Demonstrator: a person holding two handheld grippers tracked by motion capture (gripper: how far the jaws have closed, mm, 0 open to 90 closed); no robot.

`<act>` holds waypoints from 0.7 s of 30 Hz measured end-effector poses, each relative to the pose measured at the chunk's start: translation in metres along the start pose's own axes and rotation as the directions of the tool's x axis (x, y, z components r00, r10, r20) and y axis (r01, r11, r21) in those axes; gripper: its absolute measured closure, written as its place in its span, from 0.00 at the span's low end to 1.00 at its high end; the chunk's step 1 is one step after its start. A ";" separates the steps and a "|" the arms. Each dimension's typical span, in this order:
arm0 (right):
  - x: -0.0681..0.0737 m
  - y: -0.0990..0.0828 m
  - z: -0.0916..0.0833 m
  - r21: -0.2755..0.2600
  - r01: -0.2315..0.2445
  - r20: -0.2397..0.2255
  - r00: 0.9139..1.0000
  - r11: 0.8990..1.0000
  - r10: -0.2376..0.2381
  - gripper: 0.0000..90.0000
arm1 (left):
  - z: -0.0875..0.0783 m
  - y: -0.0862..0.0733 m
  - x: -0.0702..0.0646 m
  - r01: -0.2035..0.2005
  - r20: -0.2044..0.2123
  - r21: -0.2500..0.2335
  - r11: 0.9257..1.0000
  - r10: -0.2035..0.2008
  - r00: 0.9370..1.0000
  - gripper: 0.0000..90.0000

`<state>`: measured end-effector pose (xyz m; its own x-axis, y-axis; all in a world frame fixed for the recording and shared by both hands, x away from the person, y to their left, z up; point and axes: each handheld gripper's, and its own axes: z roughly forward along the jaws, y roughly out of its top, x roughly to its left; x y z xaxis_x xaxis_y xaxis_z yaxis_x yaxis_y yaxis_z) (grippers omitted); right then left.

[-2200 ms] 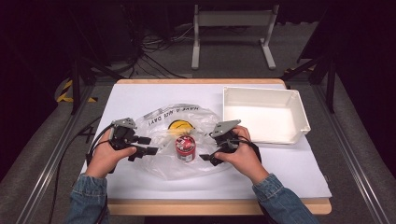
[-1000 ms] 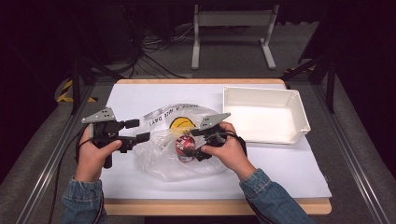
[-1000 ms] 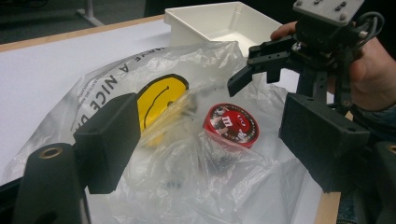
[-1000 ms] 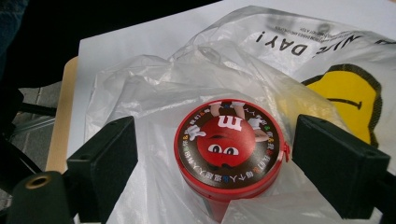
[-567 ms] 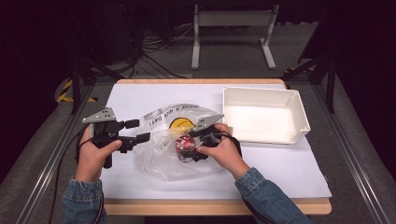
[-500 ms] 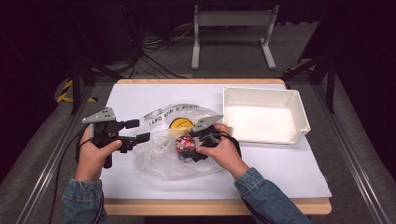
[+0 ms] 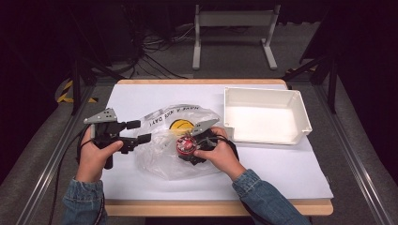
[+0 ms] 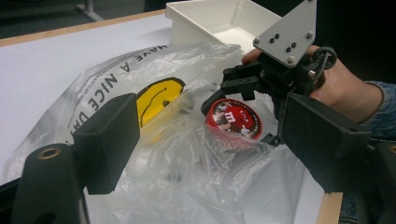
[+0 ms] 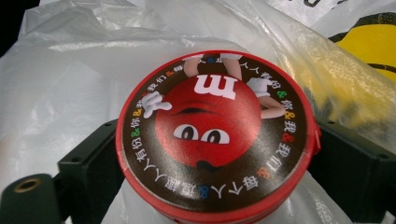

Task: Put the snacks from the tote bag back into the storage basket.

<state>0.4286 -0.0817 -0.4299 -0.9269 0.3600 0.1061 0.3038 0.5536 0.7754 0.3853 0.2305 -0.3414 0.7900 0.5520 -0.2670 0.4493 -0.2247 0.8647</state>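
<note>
A round red candy tin (image 7: 186, 145) with a cartoon face on its lid (image 9: 215, 135) is tipped on its side at the mouth of a clear plastic bag (image 7: 164, 159) printed with a yellow smiley. My right gripper (image 7: 188, 151) is shut on the tin, one black jaw on each side of it. In the left gripper view, bag film covers the lower edge of the tin (image 8: 233, 119). My left gripper (image 7: 138, 131) hovers at the bag's left edge, open. Its fingers (image 8: 107, 140) stand wide apart with crumpled bag film (image 8: 187, 186) between them.
A white rectangular bin (image 7: 265, 136) sits empty to the right of the bag, close behind my right hand. White paper (image 7: 281, 168) covers the table, whose wooden front edge (image 7: 211, 206) lies near the forearms. Dark floor, cables and a stand lie beyond the table.
The tin stood upright between the grippers; the right gripper has since taken it, tilted it and lowered it leftward into the bag's mouth. The left gripper drew left early on, then stayed still.
</note>
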 end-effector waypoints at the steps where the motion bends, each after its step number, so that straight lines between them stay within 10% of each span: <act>1: 0.000 0.000 0.000 -0.002 0.004 -0.001 1.000 1.000 -0.004 0.17 | 0.000 0.000 0.000 -0.001 -0.002 -0.002 1.000 0.001 1.000 0.23; 21: 0.004 0.004 -0.003 0.031 0.058 0.025 0.998 0.998 -0.058 0.24 | 0.000 -0.001 0.002 -0.001 -0.007 0.002 1.000 0.001 1.000 0.22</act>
<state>0.4252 -0.0798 -0.4244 -0.9372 0.3458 0.0450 0.2567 0.5967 0.7603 0.3866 0.2321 -0.3429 0.7875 0.5571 -0.2635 0.4495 -0.2268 0.8640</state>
